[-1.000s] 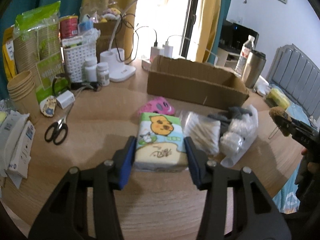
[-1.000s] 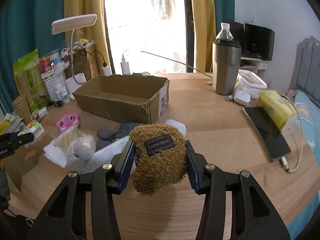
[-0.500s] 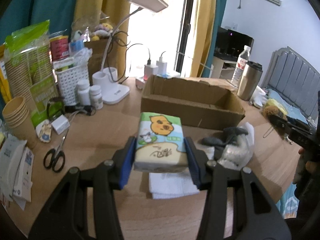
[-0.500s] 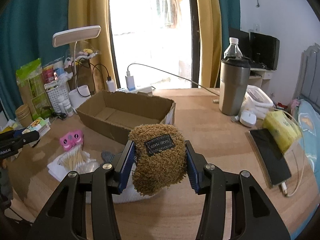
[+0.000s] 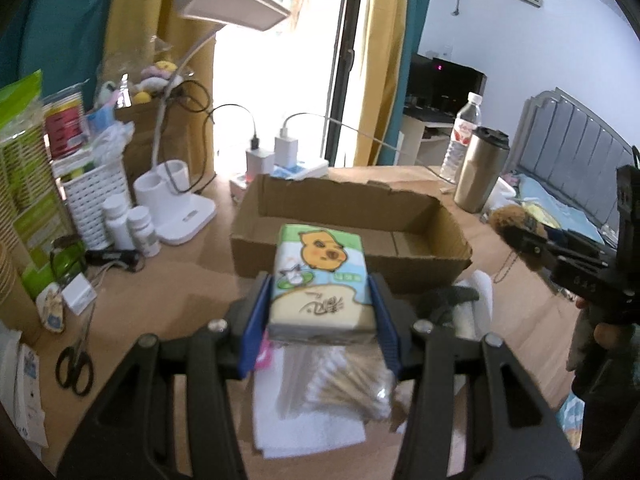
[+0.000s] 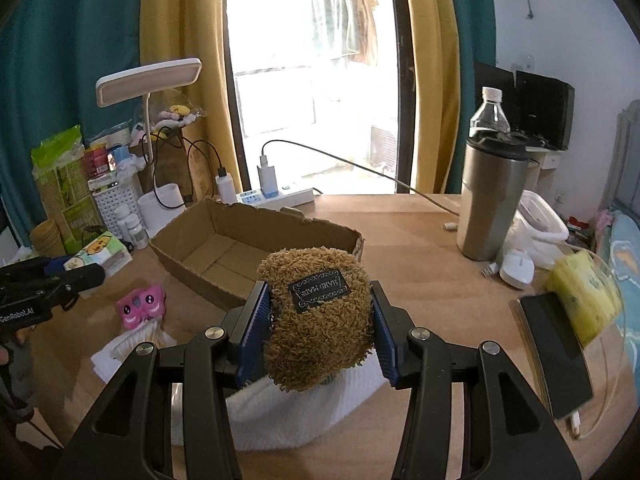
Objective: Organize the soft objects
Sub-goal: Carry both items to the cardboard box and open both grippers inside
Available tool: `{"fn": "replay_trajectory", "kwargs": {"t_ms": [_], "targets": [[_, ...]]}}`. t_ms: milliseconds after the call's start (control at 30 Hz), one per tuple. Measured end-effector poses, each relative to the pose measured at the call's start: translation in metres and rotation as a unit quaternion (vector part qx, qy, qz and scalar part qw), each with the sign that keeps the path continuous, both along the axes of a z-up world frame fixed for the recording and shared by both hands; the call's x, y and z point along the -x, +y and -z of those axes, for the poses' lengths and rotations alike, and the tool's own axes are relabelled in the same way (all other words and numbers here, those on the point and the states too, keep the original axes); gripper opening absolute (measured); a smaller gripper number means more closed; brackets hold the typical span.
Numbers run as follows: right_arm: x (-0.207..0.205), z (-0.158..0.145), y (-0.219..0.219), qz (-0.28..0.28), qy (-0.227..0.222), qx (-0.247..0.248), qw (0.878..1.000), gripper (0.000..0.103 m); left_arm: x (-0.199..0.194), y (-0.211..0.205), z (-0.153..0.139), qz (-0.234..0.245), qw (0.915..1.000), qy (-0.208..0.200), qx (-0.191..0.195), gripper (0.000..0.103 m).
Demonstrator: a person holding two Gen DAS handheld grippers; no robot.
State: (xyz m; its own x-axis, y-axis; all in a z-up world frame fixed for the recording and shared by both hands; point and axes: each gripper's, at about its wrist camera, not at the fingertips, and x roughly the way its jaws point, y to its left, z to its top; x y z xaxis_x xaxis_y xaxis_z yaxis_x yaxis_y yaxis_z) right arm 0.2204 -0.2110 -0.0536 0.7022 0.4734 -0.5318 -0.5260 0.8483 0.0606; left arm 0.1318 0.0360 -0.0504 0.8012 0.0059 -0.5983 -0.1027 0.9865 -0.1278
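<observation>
My left gripper (image 5: 320, 320) is shut on a tissue pack (image 5: 320, 280) printed with an orange cartoon animal, held in the air just short of the open cardboard box (image 5: 348, 208). My right gripper (image 6: 318, 332) is shut on a brown fuzzy pouch (image 6: 316, 320) with a black "HAND MADE" label, also lifted, near the box (image 6: 224, 248). The left wrist view shows the right gripper and its brown pouch (image 5: 516, 220) at the right edge. The tissue pack (image 6: 100, 252) appears at the left in the right wrist view. The box is empty.
On the table lie a bag of cotton swabs (image 5: 340, 388), a white cloth (image 6: 304, 412), a pink toy (image 6: 142, 306), dark gloves (image 5: 448, 300) and scissors (image 5: 74, 360). A desk lamp (image 5: 188, 216), bottles and a basket crowd the left. A steel tumbler (image 6: 492, 200), phone (image 6: 554, 352) and yellow pack (image 6: 584, 296) sit right.
Both grippers have risen and moved forward toward the cardboard box with their loads still held. The box interior now shows from above in both views.
</observation>
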Motion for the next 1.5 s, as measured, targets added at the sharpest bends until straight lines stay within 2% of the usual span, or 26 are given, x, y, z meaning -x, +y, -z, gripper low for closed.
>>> {"fn": "replay_trajectory", "kwargs": {"t_ms": [700, 1133, 1500], "targets": [[-0.044, -0.002, 0.039, -0.047, -0.006, -0.013, 0.999, 0.051, -0.077, -0.035, 0.004, 0.069, 0.9976, 0.0, 0.011, 0.049], [-0.065, 0.015, 0.059, -0.062, 0.013, -0.013, 0.998, 0.051, -0.113, -0.036, 0.023, 0.08, 0.9962, 0.019, 0.029, 0.049], [-0.084, 0.028, 0.056, -0.046, 0.029, -0.013, 0.998, 0.051, -0.135, -0.036, 0.044, 0.078, 0.9951, 0.047, 0.039, 0.049]]}}
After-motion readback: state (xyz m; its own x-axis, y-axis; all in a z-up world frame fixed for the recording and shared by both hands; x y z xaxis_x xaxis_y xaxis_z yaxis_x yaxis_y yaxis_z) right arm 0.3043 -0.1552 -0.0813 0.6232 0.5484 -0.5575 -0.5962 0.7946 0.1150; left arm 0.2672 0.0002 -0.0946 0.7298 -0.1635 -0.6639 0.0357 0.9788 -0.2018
